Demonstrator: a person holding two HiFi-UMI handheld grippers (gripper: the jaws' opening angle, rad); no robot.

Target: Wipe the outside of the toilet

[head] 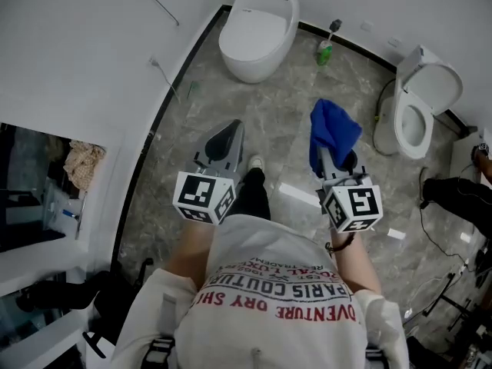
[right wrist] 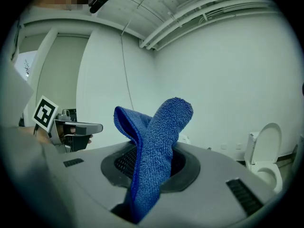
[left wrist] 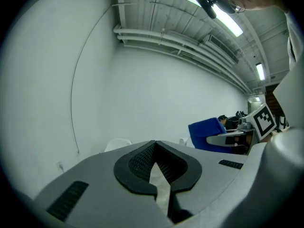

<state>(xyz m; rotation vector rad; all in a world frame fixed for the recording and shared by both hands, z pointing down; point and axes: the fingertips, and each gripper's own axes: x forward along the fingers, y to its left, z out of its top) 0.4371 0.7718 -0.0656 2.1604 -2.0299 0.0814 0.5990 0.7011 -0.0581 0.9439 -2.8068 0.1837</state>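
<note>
A white toilet with its lid down stands against the far wall, well ahead of both grippers. A second white toilet with its lid raised stands at the right; it also shows in the right gripper view as a toilet. My right gripper is shut on a blue cloth, which sticks up folded between the jaws as the cloth. My left gripper is shut with nothing in it. Both are held at waist height, far from either toilet.
A green spray bottle stands on the floor by the far wall between the toilets. The floor is grey marble tile. A cable hangs on the left wall. Another person's legs and cables lie at the right edge.
</note>
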